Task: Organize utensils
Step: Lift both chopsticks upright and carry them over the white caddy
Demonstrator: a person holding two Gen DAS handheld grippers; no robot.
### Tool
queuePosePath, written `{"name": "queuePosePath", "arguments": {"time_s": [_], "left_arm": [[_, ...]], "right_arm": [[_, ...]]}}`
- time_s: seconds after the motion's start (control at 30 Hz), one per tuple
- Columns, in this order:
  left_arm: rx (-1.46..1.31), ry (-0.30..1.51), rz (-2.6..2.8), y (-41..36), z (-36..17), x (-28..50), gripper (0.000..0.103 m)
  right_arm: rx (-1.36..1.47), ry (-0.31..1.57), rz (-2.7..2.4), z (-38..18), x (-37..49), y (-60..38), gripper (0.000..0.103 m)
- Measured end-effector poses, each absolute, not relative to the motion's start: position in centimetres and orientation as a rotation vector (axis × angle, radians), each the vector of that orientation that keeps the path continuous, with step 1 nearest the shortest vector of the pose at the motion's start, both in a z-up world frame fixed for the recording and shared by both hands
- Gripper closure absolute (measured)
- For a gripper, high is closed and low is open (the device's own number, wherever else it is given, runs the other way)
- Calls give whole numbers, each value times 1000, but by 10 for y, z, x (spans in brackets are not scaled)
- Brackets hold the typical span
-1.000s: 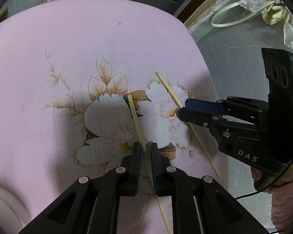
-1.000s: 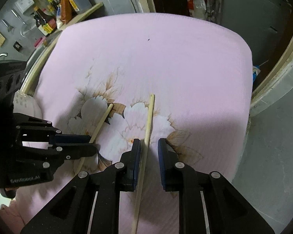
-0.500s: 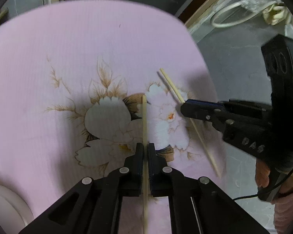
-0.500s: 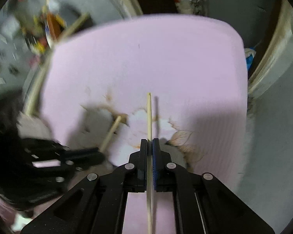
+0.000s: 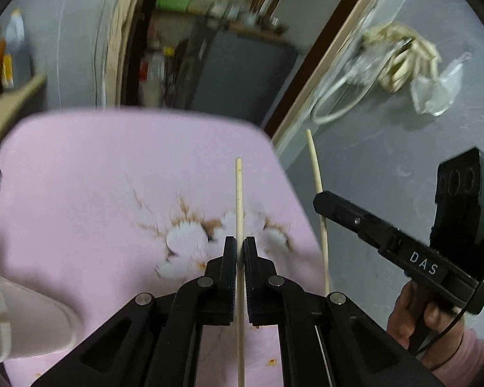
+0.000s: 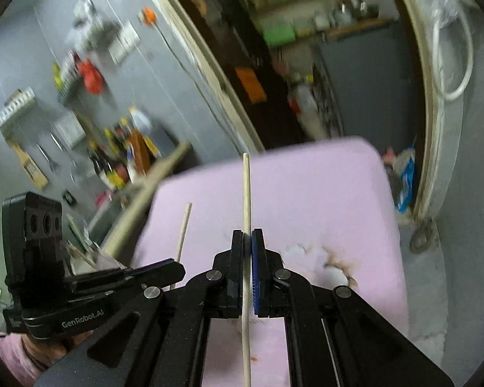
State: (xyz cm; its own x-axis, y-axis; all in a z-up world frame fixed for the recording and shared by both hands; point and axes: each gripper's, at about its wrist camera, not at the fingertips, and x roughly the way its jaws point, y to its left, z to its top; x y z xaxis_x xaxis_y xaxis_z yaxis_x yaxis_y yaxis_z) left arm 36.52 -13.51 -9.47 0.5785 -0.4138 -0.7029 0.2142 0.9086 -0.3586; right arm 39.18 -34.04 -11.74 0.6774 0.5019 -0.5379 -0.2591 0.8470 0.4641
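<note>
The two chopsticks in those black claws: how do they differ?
The left gripper's chopstick has a blunt, flat far end, while the right gripper's chopstick tapers to a narrow tip. The first stands straight ahead of the left wrist camera; the second leans across that view. Both are pale wood, each clamped mid-length above the pink cloth.

Two black handheld grippers are showing silver pivot screws and blue ribbed pads, the right gripper (image 5: 319, 198) at three o'clock lettered "DAS", the left gripper (image 6: 177, 269) at eight o'clock lettered "GenRobot.AI", with pink sleeves (image 5: 464, 358) covering both wrists.
</note>
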Motion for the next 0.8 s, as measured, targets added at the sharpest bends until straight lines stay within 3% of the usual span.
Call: {"name": "queuePosePath", "arguments": {"time_s": [0.43, 0.8], "left_arm": [[-254, 584, -326, -62, 5, 317, 98], [-287, 383, -214, 46, 47, 286, 98]], "right_arm": [[387, 288, 433, 0, 336, -267, 99], [405, 96, 469, 43, 304, -163, 99]]}}
